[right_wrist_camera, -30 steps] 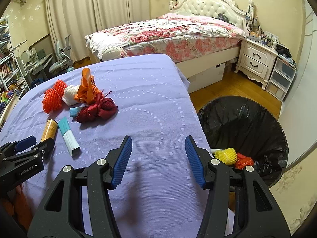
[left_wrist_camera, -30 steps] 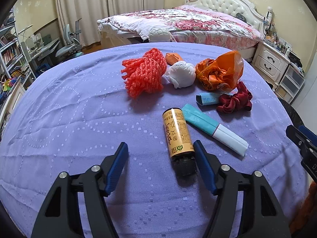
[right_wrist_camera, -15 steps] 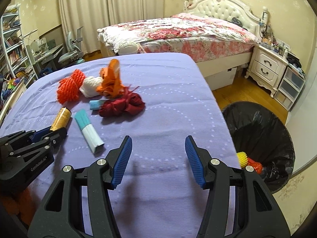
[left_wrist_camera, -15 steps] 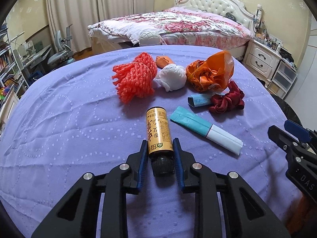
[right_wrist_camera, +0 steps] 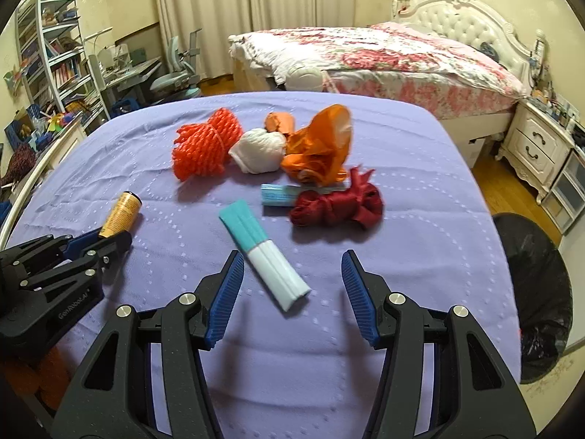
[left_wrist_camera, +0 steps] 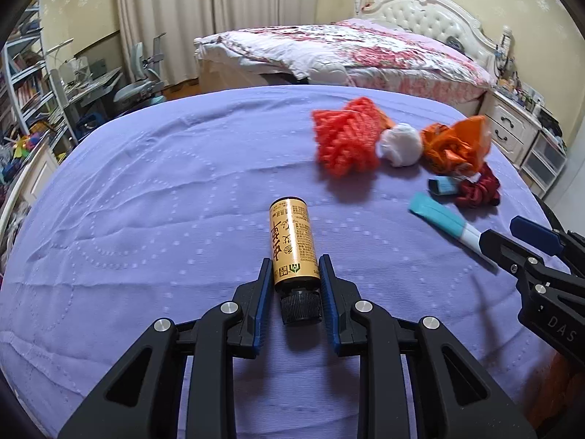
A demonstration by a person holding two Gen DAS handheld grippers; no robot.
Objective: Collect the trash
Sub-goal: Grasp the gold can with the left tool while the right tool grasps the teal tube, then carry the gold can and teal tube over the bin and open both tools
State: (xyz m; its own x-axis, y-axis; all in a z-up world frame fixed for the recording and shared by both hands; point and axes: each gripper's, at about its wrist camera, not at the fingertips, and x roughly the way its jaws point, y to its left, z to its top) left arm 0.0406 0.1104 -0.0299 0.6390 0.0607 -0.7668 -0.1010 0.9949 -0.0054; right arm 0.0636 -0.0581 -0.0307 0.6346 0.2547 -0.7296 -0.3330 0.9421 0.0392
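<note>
Left tool is clamped on the gold bottle, right tool is held open over the teal-and-white tube; the other scraps on the counter are yet to be binned.

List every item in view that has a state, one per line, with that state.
left claw: shut on the gold bottle, having just closed
gold bottle: capped, gripped near its black cap
right claw: open, holds nothing, teal and white packet between its fingers
teal and white packet: lying flat on the purple cloth
orange net: bunched up
white wad: crumpled
orange bag: crumpled
red cloth: knotted
bin bag: open
</note>
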